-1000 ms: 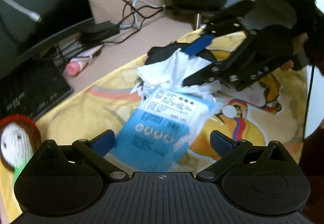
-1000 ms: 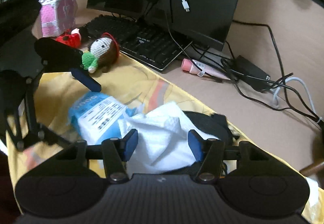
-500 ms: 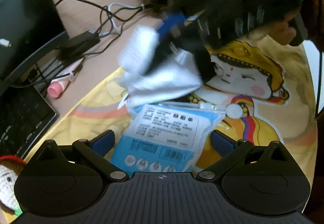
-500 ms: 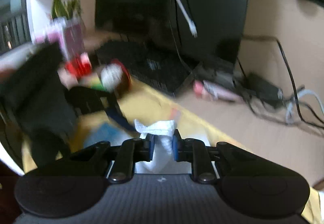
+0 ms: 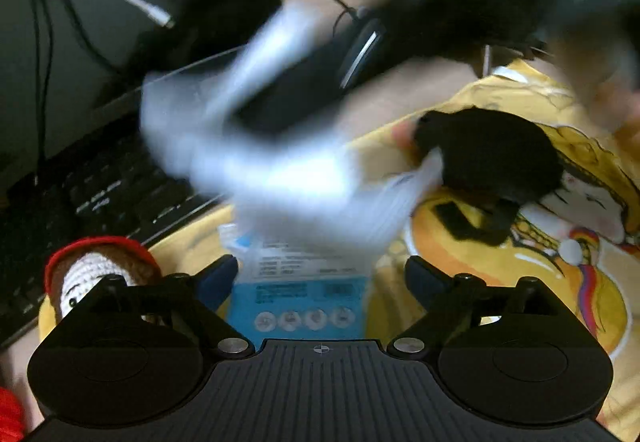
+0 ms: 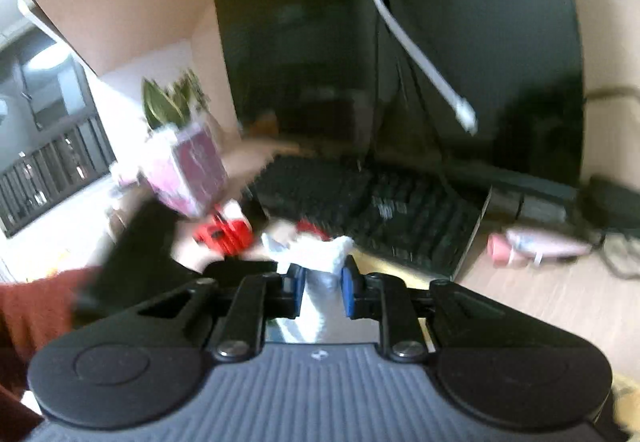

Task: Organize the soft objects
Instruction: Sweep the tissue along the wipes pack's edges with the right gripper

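Two claws are seen: a white cloth [image 6: 320, 282] is pinched between the nearly closed pads of the right claw [image 6: 322, 290], lifted ahead of the keyboard [image 6: 400, 210]. The left claw [image 5: 320, 274] is held wide, its jaws closing, with a blue packet [image 5: 300, 302] lying untouched between them on the yellow printed cloth [image 5: 580, 302]

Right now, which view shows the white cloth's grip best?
Right wrist view: the white cloth sits pinched between the right gripper pads, fairly sharp. The left wrist view shows it only as a blurred hanging smear.
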A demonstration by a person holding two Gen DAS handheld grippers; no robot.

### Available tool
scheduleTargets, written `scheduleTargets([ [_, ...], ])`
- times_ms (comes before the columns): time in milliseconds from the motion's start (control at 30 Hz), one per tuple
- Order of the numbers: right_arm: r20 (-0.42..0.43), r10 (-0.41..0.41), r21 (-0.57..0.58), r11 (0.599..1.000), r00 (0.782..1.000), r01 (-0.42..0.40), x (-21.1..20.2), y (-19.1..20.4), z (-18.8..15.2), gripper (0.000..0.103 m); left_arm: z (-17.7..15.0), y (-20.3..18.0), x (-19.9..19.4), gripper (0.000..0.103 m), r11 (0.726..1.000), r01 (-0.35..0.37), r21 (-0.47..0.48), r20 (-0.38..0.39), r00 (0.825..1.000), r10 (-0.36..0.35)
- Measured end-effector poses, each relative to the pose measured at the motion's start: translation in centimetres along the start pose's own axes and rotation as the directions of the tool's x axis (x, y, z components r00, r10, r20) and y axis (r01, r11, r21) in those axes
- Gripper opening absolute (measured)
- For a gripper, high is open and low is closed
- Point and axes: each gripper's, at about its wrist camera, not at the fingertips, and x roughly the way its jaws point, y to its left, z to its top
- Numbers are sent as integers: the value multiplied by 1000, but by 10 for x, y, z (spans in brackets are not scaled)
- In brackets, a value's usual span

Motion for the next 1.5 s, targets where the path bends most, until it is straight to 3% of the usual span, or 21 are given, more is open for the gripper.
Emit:
scheduleTargets([
  [67,-37,-55,-37,998,998,54,6,1,-11,24,-3,-2,-3,95,1000,-2,15,3,1000,2],
  [167,-59,-150,-96,985,987,144,-1,0,-25,49,-7,4,-2,95,1000,18,-13,-11,1000,-18],
  [400,-139,-151,-19,989,979,149,-6,-18,-48,53,-12,10,3,99,996,57,-73,-46,997,-61],
  [500,-110,-92,103,989,990,104,-2,-34,-47,54,-14,6,4,100,997,56,-59,-53,997,-59],
  [600,-82,-23,179,983,996,38,3,-39,-43,62,-16,6,6,102,996,54,-64,-60,996,-58],
  [733,-48,-67,137,988,997,73,10,-34,-36,63,-17,12,8,102,994,51,-96,-68,996,-57],
  [900,11,-97,34,995,995,97,11,-16,-24,74,-18,6,6,102,994,79,-74,-66,994,-84],
  [1067,-75,-90,-72,994,993,85,29,0,-31,68,-18,3,5,102,994,83,-65,-66,994,-87],
  [1233,-83,-84,36,996,993,87,14,-16,-36,65,-20,7,6,102,991,94,-92,-73,992,-101],
  [1300,-92,-75,53,995,993,80,9,-22,-39,44,-20,7,6,103,991,93,-93,-73,992,-100],
  [1333,-96,-70,60,995,993,76,6,-25,-40,41,-20,7,6,103,991,93,-94,-73,992,-100],
  [1400,-89,-68,69,995,994,75,1,-28,-40,24,-18,7,7,103,991,91,-100,-75,992,-98],
  [1500,-64,-106,50,993,992,109,-8,-31,-37,22,-18,8,8,103,991,89,-101,-75,992,-97],
])
